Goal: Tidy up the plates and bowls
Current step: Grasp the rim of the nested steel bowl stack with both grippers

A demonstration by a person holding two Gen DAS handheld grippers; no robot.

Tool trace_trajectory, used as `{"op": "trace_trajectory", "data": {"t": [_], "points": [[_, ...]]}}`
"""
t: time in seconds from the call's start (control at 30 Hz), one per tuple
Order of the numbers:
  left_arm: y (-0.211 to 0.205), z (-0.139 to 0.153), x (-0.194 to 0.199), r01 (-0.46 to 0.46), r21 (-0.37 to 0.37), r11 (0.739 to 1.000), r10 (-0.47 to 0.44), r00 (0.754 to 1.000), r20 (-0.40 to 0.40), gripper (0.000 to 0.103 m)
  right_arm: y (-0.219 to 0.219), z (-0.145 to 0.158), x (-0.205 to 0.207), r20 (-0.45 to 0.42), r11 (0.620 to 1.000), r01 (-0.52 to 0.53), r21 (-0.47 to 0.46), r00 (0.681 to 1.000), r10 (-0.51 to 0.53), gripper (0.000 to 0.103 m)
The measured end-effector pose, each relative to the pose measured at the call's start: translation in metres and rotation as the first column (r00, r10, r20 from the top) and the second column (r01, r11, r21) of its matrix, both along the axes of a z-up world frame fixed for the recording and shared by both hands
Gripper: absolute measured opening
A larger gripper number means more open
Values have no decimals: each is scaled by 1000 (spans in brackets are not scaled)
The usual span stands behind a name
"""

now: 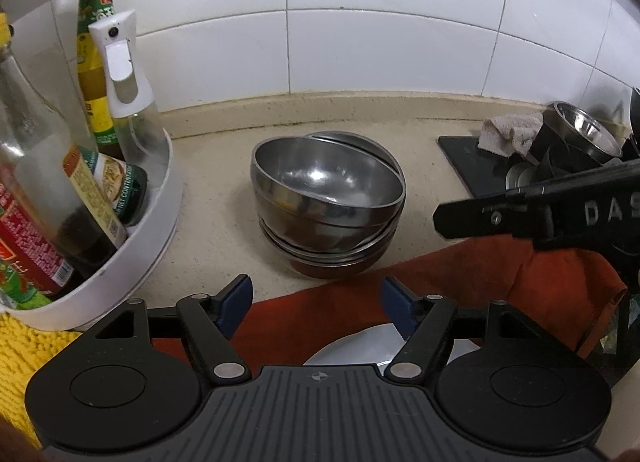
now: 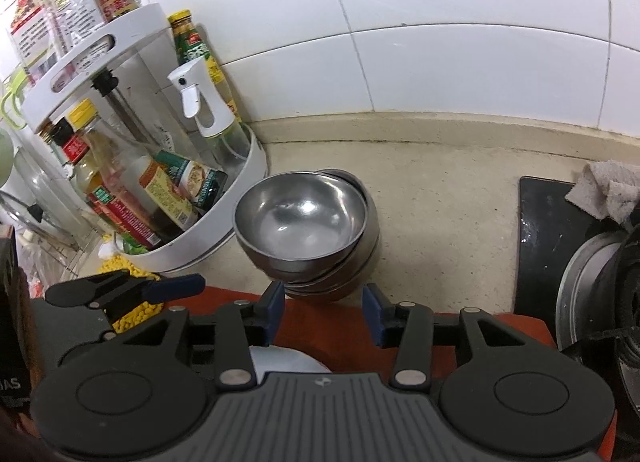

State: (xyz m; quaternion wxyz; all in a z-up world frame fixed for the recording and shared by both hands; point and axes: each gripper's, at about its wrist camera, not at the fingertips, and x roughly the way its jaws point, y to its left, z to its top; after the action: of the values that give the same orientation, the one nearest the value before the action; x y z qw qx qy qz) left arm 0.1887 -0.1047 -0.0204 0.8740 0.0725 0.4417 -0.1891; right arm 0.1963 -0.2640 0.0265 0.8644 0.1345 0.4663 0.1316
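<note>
A stack of several steel bowls (image 1: 326,198) (image 2: 300,214) stands on the beige counter near the tiled wall, the top bowl tilted. My left gripper (image 1: 316,302) hovers in front of the stack, open, with nothing between its blue pads (image 1: 236,298). My right gripper (image 2: 324,308) is also open and empty, just short of the stack's base. From the left wrist view its black finger (image 1: 452,218) reaches in from the right, apart from the bowls. A white plate (image 1: 360,346) (image 2: 280,358) lies on a red cloth (image 1: 480,274) under both grippers, mostly hidden by them.
A white two-tier rack (image 1: 160,230) (image 2: 240,182) full of sauce bottles and a spray bottle (image 1: 124,74) stands left of the bowls. A yellow mat (image 1: 16,346) lies beside it. At the right are a black stove top (image 2: 536,246), a grey rag (image 2: 608,186) and a steel pot (image 1: 584,134).
</note>
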Motion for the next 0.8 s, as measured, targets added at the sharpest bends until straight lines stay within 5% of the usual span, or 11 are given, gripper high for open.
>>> {"op": "trace_trajectory", "data": {"t": [0.17,0.3,0.47,0.63,0.8], "points": [[-6,-12,12,86,-1,996,-86,996,36,83,-7,-2,13,1,999,47,22,999,-47,40],[-8,-26,28,131,4,991,-131,991,34,83,-6,-9,39,12,996,77,34,997,-77,51],[-9,-38,49,181,-23,983,-181,983,25,88,-9,-34,75,-43,994,108,35,993,-107,51],[-9,-46,60,250,-31,968,-247,967,68,99,-7,-57,95,-118,987,88,132,990,-72,51],[-7,-55,69,311,-65,948,-302,945,123,103,-2,-79,113,-163,991,70,111,985,-51,53]]}}
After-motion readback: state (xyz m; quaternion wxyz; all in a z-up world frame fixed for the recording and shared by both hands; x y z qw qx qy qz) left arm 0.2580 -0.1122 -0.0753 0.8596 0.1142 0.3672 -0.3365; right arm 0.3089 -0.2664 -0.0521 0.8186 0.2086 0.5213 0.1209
